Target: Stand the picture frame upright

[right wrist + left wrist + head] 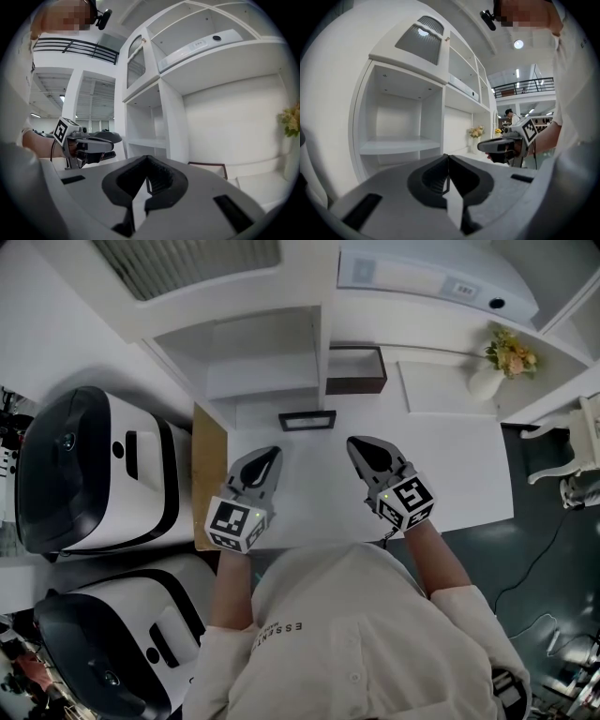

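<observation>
The picture frame [307, 420] sits near the desk's [450, 474] back edge, about midway along it, just in front of the shelf unit [267, 371]; from steeply above it shows as a low, wide dark rectangle with a grey pane, and I cannot tell whether it lies flat or stands on its foot. Both claws hover over the near half of the desk, well apart from the frame; the left claw [270, 456] has its jaws together with nothing between them, and the right claw [361, 448] is likewise closed and empty; each points toward the back edge.

This scene fits a frame waiting to be raised as well as one already set upright with the claws clear of it, so I judge the step no further than that. Any touch on the frame would call for the jaws to part first; its rim looks thin and the desk smooth, so it would probably slide under a push.

Between claws and frame the desk is bare; the right half is open as far as the vase of flowers [492, 376] at the back right corner. A brown box [354, 381] stands behind the frame, to the right; a wooden board [208, 456] lines the left edge, with white machines [94, 470] beyond; the shelves over the back edge probably limit lifting room.
</observation>
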`<state>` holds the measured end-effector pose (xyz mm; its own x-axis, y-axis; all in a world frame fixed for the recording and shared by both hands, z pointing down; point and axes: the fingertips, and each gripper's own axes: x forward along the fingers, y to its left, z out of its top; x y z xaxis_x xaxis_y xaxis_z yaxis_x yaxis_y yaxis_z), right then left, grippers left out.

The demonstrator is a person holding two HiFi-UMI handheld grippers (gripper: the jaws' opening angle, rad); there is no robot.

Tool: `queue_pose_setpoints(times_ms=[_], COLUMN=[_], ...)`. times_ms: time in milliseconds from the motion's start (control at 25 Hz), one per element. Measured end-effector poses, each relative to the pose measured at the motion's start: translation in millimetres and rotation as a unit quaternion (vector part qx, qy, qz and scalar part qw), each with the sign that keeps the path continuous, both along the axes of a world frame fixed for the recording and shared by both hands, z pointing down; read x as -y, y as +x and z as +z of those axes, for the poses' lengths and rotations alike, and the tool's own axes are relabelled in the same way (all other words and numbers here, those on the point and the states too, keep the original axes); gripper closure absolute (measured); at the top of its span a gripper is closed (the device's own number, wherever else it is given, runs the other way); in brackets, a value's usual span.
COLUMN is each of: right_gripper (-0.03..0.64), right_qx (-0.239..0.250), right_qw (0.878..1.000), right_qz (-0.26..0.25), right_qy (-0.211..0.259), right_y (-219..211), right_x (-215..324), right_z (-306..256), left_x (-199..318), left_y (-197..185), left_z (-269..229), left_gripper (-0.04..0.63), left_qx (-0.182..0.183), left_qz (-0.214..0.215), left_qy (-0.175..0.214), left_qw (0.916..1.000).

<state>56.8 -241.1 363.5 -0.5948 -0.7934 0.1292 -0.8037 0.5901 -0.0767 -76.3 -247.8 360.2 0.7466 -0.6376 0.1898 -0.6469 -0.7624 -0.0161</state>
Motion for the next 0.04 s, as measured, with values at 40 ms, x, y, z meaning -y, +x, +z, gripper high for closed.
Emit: queue_pose_setpoints(times_ms=[40], right_gripper=[0.601], right_qx=[-0.001], right_qw=[1.000], right_qz=[-0.001], right_qy=[0.000], right_y=[-0.8], right_x=[0.1], right_z=[0.5], left_x=[0.1], left_y=[0.2], left_z=[-1.2], left_gripper=[0.594], left_qx=[-0.002], left_qz=[0.001], left_qy=[0.001], left_qw=[1.0000])
